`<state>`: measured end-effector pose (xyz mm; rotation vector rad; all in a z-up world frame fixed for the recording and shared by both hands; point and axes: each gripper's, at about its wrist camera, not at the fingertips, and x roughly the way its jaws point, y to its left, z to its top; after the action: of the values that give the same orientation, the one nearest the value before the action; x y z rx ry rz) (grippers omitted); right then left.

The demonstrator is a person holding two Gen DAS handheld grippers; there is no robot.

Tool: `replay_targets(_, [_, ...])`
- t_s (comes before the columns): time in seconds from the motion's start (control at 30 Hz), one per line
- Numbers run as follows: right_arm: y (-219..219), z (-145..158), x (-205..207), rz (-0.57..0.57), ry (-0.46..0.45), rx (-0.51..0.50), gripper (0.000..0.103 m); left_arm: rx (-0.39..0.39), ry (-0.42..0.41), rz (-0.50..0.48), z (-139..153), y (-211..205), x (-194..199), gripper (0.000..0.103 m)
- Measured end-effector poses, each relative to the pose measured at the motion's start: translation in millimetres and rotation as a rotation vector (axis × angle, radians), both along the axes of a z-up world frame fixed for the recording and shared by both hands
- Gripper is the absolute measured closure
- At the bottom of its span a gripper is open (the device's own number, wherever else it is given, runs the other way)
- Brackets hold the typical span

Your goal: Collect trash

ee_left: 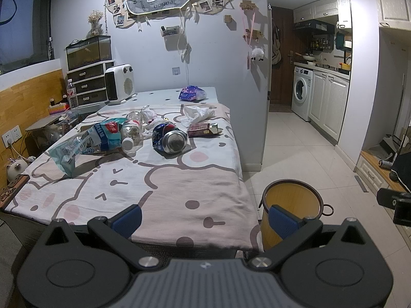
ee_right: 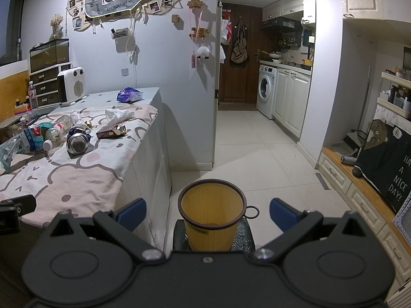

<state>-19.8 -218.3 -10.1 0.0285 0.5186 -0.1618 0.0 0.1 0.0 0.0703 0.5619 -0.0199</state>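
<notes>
Trash lies on the cloth-covered table (ee_left: 159,192): a crushed blue can (ee_left: 169,138), a clear plastic bottle (ee_left: 132,131), a teal plastic bag (ee_left: 87,143), a small dark red box (ee_left: 203,129), crumpled white tissue (ee_left: 196,114) and a purple packet (ee_left: 192,93). The yellow bin (ee_left: 290,205) stands on the floor by the table's near right corner. My left gripper (ee_left: 205,219) hovers open over the table's near edge, holding nothing. My right gripper (ee_right: 208,214) is open above the bin (ee_right: 212,220), its fingers to either side. The can (ee_right: 78,141), box (ee_right: 111,131) and tissue (ee_right: 118,115) also show at the left.
A white heater (ee_left: 119,83), drawer unit (ee_left: 87,82) and water bottle (ee_left: 72,95) stand at the table's far left. A wall corner (ee_left: 265,102) rises beyond the table. Tiled floor (ee_right: 257,154) leads to a washing machine (ee_right: 265,89) and kitchen cabinets. A low bench with a black cushion (ee_right: 385,164) lies right.
</notes>
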Motion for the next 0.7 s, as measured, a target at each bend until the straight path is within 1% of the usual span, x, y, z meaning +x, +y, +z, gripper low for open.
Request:
replay_targets(0.2, [0.2, 0.1, 0.6, -0.001, 0.0, 0.001, 0.0, 0.002, 0.001, -0.001, 0.3, 0.0, 0.2, 0.0])
replay_targets(0.4, [1.6, 0.3, 2.3, 0.001, 0.002, 0.001, 0.0, 0.005, 0.004, -0.004, 3.2, -8.4, 2.5, 0.0])
replay_targets(0.5, [-2.0, -4.7, 4.6, 0.005, 0.001, 0.0, 0.0, 0.007, 0.012, -0.002, -3.2, -5.9, 7.0, 0.0])
replay_targets(0.7, [0.8, -21.7, 20.8, 0.03, 0.027, 0.01, 0.0, -0.001, 0.047, 0.006, -20.8, -1.9, 24.6, 0.0])
